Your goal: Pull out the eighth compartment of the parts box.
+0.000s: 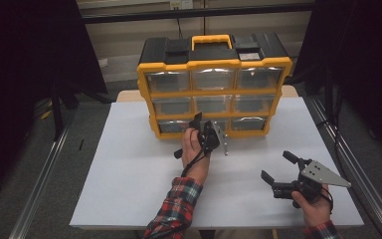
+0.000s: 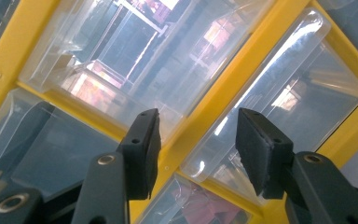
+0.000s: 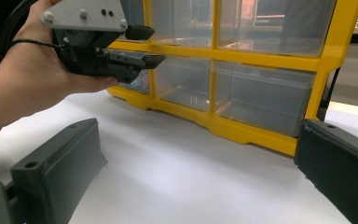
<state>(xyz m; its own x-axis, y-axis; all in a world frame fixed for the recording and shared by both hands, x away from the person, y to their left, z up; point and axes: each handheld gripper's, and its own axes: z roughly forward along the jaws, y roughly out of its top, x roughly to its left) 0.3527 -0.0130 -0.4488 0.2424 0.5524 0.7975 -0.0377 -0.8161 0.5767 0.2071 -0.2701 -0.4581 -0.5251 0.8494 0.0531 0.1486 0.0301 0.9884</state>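
The yellow drawer organizer (image 1: pixel 214 84) stands upright at the far side of the white table (image 1: pixel 129 169). The left gripper (image 1: pixel 199 124) is up against its bottom row, jaws half open and straddling the frame beside a clear drawer (image 2: pixel 279 107), gripping nothing, probably lining up for a pull. The right gripper (image 1: pixel 278 167) waits in front of the organizer, jaws wide apart and empty.

**Colour findings**

My left hand-held gripper (image 1: pixel 198 121) is black, as is my right hand-held gripper (image 1: pixel 277 167). The organizer (image 1: pixel 214 93) is yellow-framed and black-topped, with clear drawers (image 3: pixel 261 95). My sleeve (image 1: pixel 176 209) is red plaid. The surface (image 1: pixel 129 164) is white.
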